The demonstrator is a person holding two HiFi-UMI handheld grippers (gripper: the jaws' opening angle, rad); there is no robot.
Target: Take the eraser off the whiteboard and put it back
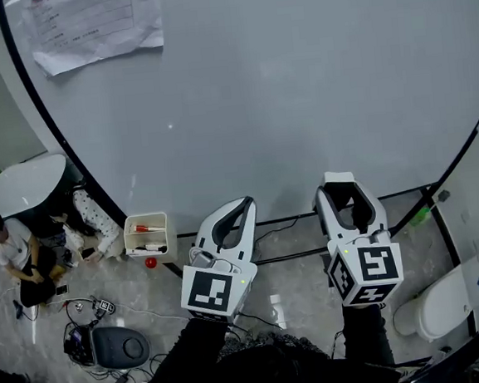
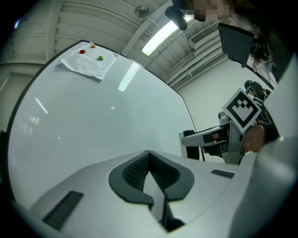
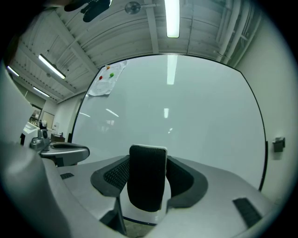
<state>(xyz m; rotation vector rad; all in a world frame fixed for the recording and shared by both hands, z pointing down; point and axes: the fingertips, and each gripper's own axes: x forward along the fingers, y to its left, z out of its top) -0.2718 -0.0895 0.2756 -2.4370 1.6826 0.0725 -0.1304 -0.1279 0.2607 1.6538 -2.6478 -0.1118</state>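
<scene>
The eraser (image 3: pixel 147 179) was held in front of the whiteboard (image 1: pixel 296 81), clamped between the pads of the right claw (image 1: pixel 347 189), whose jaws were spread wide around it. The left claw (image 1: pixel 243 203) was closed tip to tip on nothing. The eraser was judged light, with a soft black felt face and a stiff white backing. It was judged best gripped across its narrow sides, so that one flat face stayed free to meet the board. One eraser, two claws, one whiteboard and one sheet of paper (image 1: pixel 92 28) under three small magnets (image 2: pixel 100 57) were counted.
</scene>
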